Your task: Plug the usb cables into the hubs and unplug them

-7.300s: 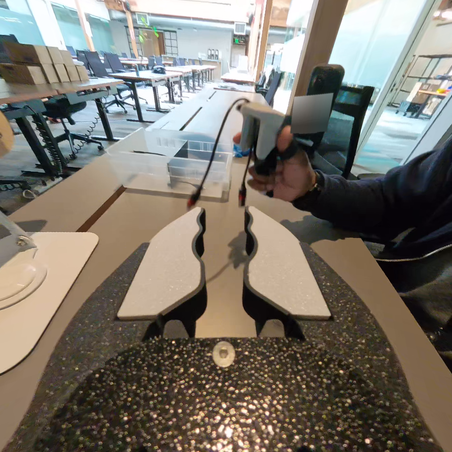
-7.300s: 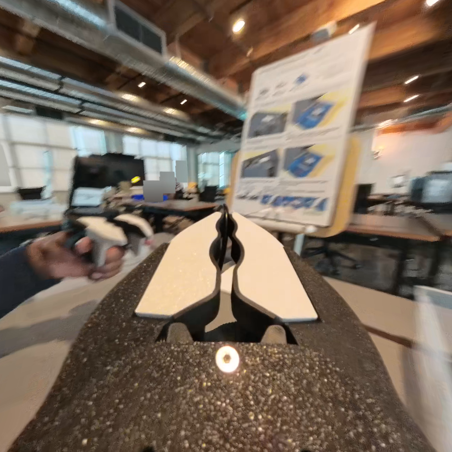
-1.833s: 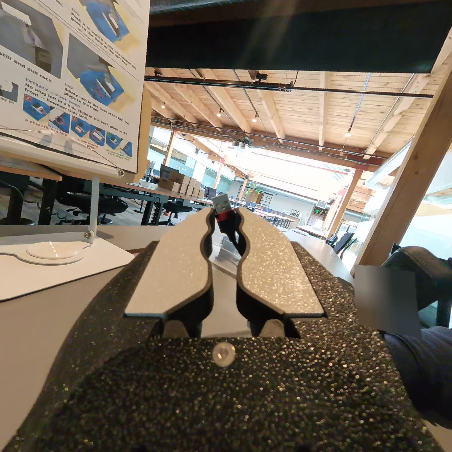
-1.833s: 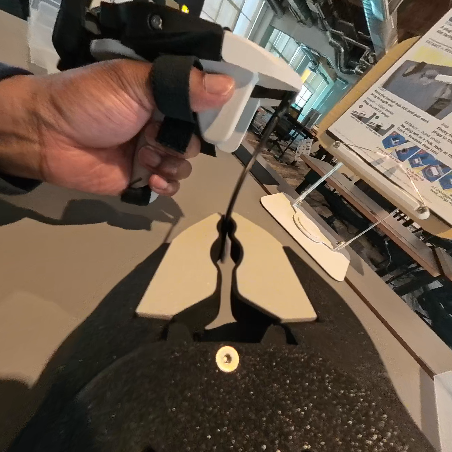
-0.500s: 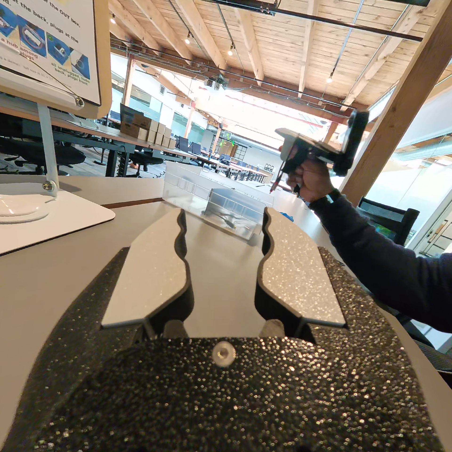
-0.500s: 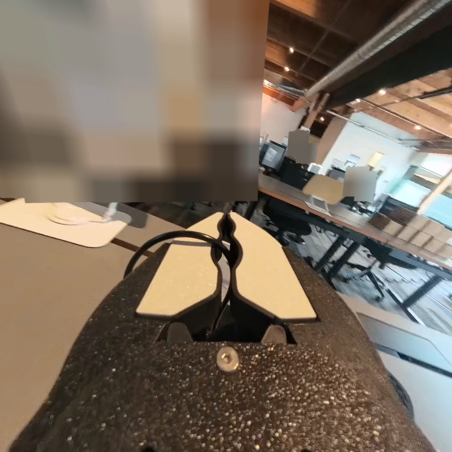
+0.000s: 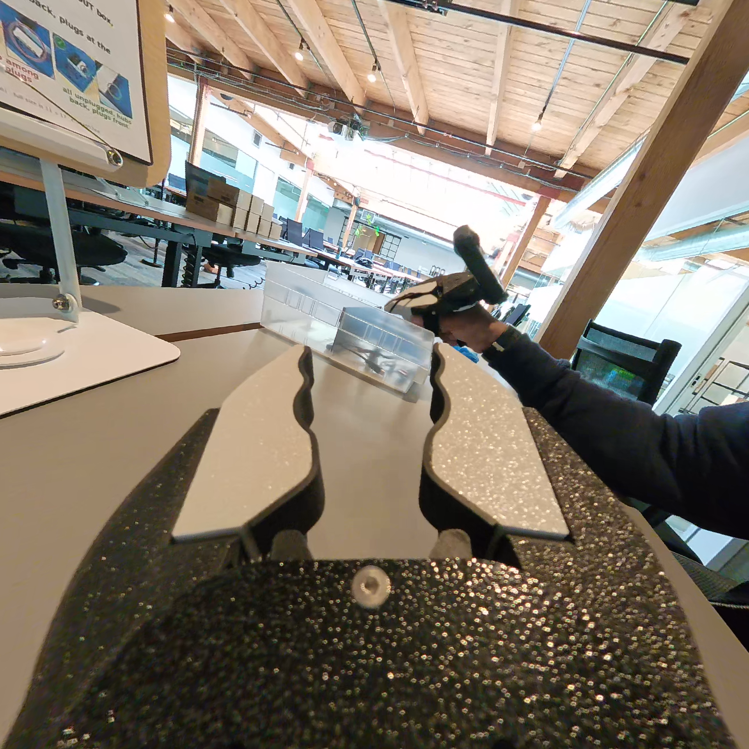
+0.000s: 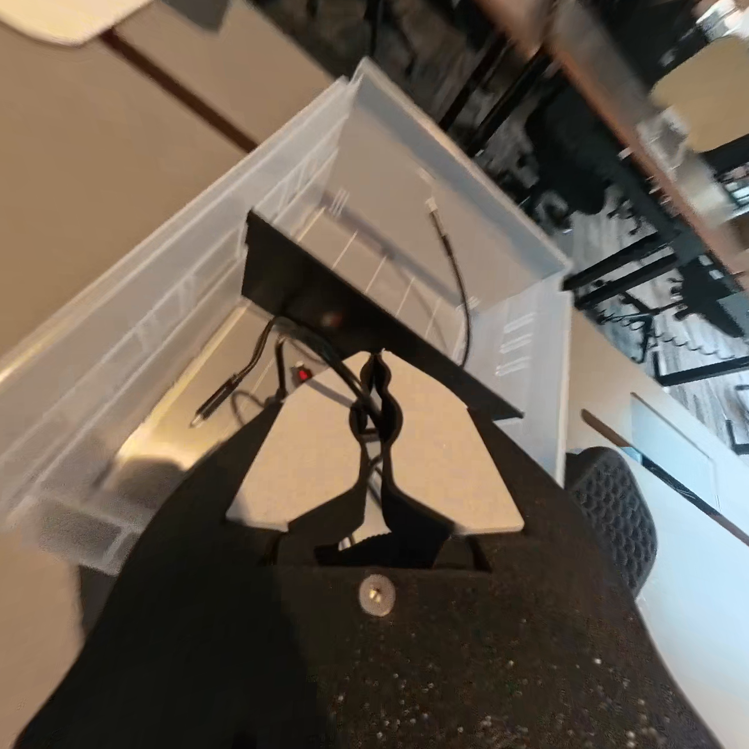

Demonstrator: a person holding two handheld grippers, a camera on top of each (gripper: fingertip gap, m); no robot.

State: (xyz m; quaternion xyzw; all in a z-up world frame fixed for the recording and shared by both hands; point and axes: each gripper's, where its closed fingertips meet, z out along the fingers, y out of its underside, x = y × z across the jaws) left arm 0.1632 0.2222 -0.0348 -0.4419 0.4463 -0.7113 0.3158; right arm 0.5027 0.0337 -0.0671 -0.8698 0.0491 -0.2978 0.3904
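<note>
Two tools over a grey desk: left spread, right pinching a cable.

The right wrist view is blurry. A black cable hides between the right gripper fingers, and its far end cannot be seen.

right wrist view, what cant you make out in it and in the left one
- Right wrist view: motion blur smears the clear plastic bin; the thin black usb cable runs between the right gripper jaws, its plug unseen.
- Right wrist view: a dark flat panel covers the bin's middle; its identity is unclear.
- Left wrist view: the cables in the bin's small clear box are too small to count.
- No hub is identifiable in either view.
</note>
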